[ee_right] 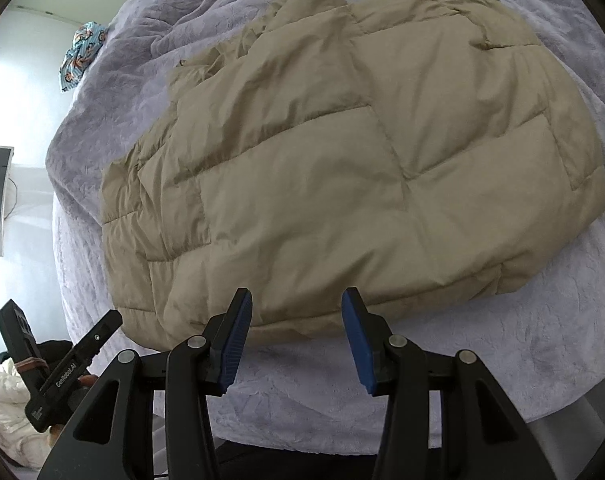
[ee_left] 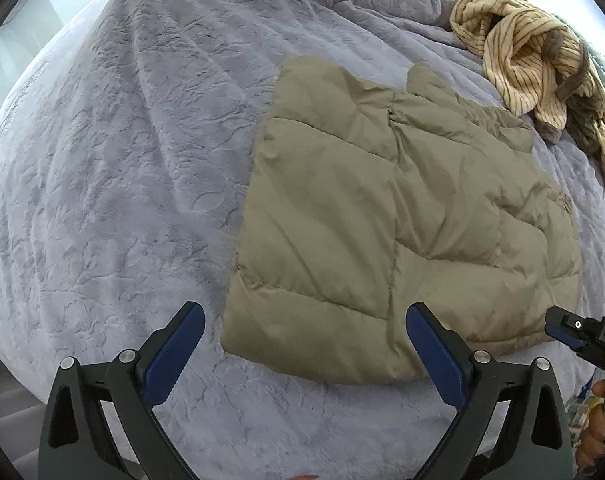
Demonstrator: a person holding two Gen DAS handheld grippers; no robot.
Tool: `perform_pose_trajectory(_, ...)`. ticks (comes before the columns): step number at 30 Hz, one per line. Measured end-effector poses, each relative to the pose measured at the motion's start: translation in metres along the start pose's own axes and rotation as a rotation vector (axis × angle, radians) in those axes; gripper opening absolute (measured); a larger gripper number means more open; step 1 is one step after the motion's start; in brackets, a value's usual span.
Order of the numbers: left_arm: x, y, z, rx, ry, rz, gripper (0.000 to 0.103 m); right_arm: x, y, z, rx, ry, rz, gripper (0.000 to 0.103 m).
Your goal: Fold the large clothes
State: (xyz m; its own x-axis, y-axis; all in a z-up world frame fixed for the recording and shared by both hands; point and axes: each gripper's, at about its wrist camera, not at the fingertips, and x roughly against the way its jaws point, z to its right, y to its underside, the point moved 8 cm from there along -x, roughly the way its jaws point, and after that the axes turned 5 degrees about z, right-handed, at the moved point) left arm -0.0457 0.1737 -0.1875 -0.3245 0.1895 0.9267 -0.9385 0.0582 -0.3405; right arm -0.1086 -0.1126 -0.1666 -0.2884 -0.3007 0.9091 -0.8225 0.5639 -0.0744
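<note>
Khaki quilted jacket (ee_left: 382,208) lay folded flat on the lavender plush bedspread (ee_left: 122,160), a striped garment (ee_left: 530,64) bunched beyond it. I held my left gripper (ee_left: 306,344) spread wide over the jacket's near corner, gripping nothing. My right gripper (ee_right: 296,334) hung half-parted and empty above its near hem.

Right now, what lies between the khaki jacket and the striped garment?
Only bare grey blanket, seen in the left wrist view, between the khaki jacket and the striped garment.
</note>
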Motion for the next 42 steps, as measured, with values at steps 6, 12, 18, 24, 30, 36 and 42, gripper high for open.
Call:
perform_pose_trajectory(6,-0.007,-0.011,-0.017,0.015,-0.005,0.013,0.101,-0.011,0.0,-0.015,0.048,0.025,0.009,0.076)
perform_pose_trajectory(12,-0.019,-0.02,-0.044,0.051,-0.028,0.011,0.101,-0.019,0.001,-0.035,0.158,0.08,0.06,0.085)
perform_pose_trajectory(18,-0.044,-0.037,-0.058,0.121,0.146,-0.02,0.101,-0.038,0.011,-0.04,0.173,0.086,0.007,0.085)
perform_pose_trajectory(24,-0.093,-0.052,-0.031,0.089,0.43,-0.129,0.101,-0.046,0.015,-0.036,0.166,0.102,-0.005,0.085)
perform_pose_trajectory(30,-0.12,-0.057,0.001,0.035,0.505,-0.176,0.101,-0.05,0.016,-0.034,0.159,0.113,-0.009,0.085)
perform_pose_trajectory(36,-0.121,-0.055,0.019,-0.019,0.555,-0.217,0.058,-0.046,0.015,-0.034,0.135,0.091,-0.015,0.085)
perform_pose_trajectory(42,-0.089,-0.062,0.026,0.012,0.59,-0.165,0.025,-0.025,-0.001,-0.024,0.117,0.061,0.015,0.085)
